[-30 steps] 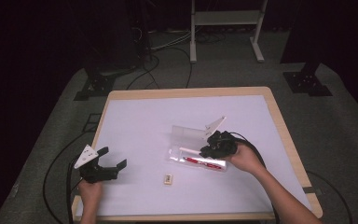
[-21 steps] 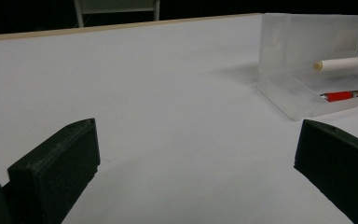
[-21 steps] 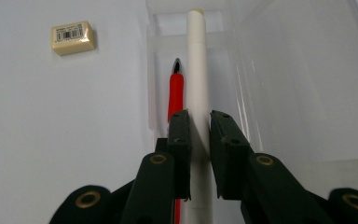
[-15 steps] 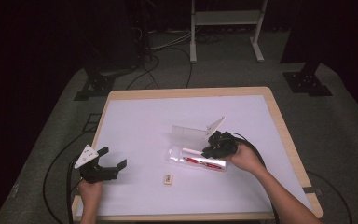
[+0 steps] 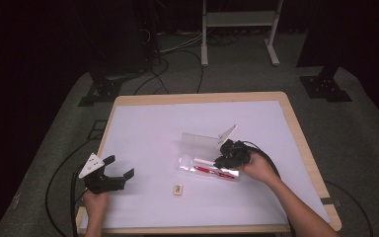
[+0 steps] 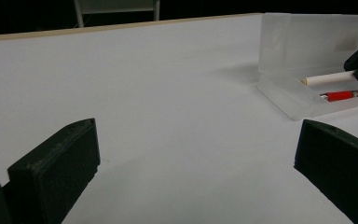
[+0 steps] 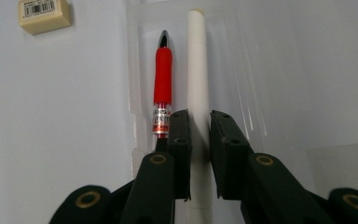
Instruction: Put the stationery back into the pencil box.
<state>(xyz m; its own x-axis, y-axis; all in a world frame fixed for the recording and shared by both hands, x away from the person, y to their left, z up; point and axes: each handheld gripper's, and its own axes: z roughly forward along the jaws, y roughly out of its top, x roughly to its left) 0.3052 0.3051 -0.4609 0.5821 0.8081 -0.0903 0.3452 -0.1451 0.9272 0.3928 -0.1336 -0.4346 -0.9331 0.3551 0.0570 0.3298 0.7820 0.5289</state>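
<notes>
I have the right claw (image 7: 199,154) closed snugly around the white cylindrical pen (image 7: 197,70), its two black jaws pinching the barrel near one end so that the long free part of the pen points away from me and can settle flat. The pen lies in the tray of the clear, frosted plastic pencil case (image 5: 193,163), just beside the red-gripped ballpoint pen (image 7: 162,79) that already rests there, the two running parallel; I judge I hold it lengthwise like this so it drops in alongside the red one rather than across it. Whether the white pen already bears its weight on the tray floor I cannot tell from the right gripper view. The case's lid (image 6: 307,39) stands upright behind the tray, hinged open so the claw has room to come in from above. The case sits a little right of the middle of the white worktop (image 5: 148,133), and the small tan rectangular eraser (image 5: 178,189) with a barcode label lies near it on the bare surface, apart from the case, probably waiting its turn. My left claw (image 5: 118,173) hovers at the near left of the worktop, well apart from the case, its jaws spread wide with nothing between them; I keep it parked there, clear of the right hand (image 5: 259,168).
</notes>
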